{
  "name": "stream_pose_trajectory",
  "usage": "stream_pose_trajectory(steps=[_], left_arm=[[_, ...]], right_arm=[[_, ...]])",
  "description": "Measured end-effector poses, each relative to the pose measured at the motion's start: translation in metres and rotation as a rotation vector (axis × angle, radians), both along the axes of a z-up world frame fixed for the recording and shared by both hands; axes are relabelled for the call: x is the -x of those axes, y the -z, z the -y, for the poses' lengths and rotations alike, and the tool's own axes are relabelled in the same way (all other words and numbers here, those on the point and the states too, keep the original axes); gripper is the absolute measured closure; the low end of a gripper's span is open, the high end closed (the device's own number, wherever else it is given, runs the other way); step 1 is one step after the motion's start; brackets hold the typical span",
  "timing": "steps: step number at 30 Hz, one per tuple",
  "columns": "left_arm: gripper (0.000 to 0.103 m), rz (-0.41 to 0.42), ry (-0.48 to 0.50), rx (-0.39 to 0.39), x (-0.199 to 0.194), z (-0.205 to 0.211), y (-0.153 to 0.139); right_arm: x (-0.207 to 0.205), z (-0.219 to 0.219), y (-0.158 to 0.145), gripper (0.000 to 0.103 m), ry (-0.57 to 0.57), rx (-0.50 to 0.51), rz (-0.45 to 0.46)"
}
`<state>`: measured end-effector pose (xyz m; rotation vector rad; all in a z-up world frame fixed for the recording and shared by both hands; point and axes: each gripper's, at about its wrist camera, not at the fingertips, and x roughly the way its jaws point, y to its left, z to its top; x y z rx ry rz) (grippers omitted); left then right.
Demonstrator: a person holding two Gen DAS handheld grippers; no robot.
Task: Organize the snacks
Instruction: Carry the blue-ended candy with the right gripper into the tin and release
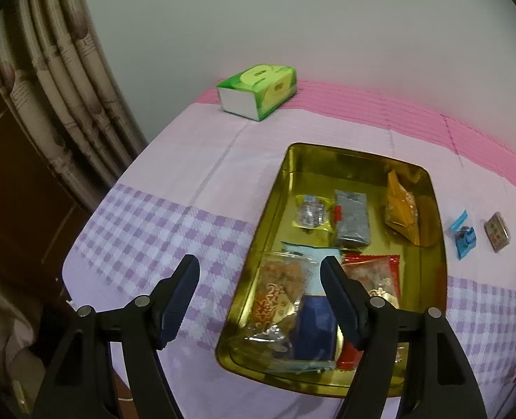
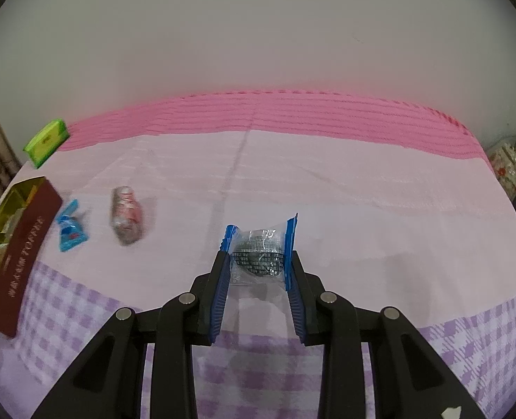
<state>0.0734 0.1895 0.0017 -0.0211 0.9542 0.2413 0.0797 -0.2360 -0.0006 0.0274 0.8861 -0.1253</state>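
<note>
Gold-coloured metal lines the shallow rectangular tin tray (image 1: 432, 209) that serves as the anchor on the pink, lilac-checked cloth (image 1: 188, 160). Inside the tray, at its far side, lie a small clear packet with a yellow edge (image 1: 311, 213), a grey foil bar with a red tab (image 1: 351, 221) just beside it, and an orange-yellow pouch (image 1: 401, 209) leaning against the tray's right wall. At its near side lie a clear bag of golden-brown crisps (image 1: 279, 296), a dark blue packet (image 1: 317, 328) partly under it, and a red-edged clear packet (image 1: 373, 276).

Above the tray's near left corner hangs the left gripper (image 1: 259, 267), jaws standing wide with nothing between them; one finger is over the cloth, the other over the tray's contents.

Outside the tray, to its right on the cloth, lie a small light-blue twisted candy wrapper (image 1: 462, 234) and, just beyond it, a small squarish foil-wrapped sweet (image 1: 498, 232). Farther right of the tray, the right gripper (image 2: 258, 256) is closed narrowly on a clear snack packet with blue ends and a dark, net-patterned filling (image 2: 259, 253), the pads pressing on its two blue ends; the packet appears lifted clear of the cloth. In the right wrist view the tray's dark red outer wall shows at the left edge.

Behind the tray, at the cloth's far left corner, sits a green tissue pack (image 1: 258, 90) near the white wall (image 1: 293, 17).
</note>
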Motion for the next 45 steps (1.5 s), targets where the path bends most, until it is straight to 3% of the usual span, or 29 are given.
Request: stream_pose_trajectory(steps=[12, 25, 33, 45], left_arm=[[0.03, -0.02, -0.097, -0.004, 0.004, -0.022, 0.003], [0.03, -0.008, -0.116, 0.008, 0.016, -0.028, 0.004], [0.03, -0.011, -0.138, 0.013, 0.015, -0.034, 0.006], [0.029, -0.009, -0.145, 0.012, 0.015, -0.037, 0.006]], right_arm=[[-0.026, -0.124, -0.034, 0.074, -0.256, -0.078, 0.045], [-0.057, -0.256, -0.029, 0.074, -0.5, -0.095, 0.011], [-0.072, -0.29, -0.013, 0.073, -0.543, -0.041, -0.034], [-0.086, -0.3, 0.013, 0.073, -0.545, 0.014, -0.091]])
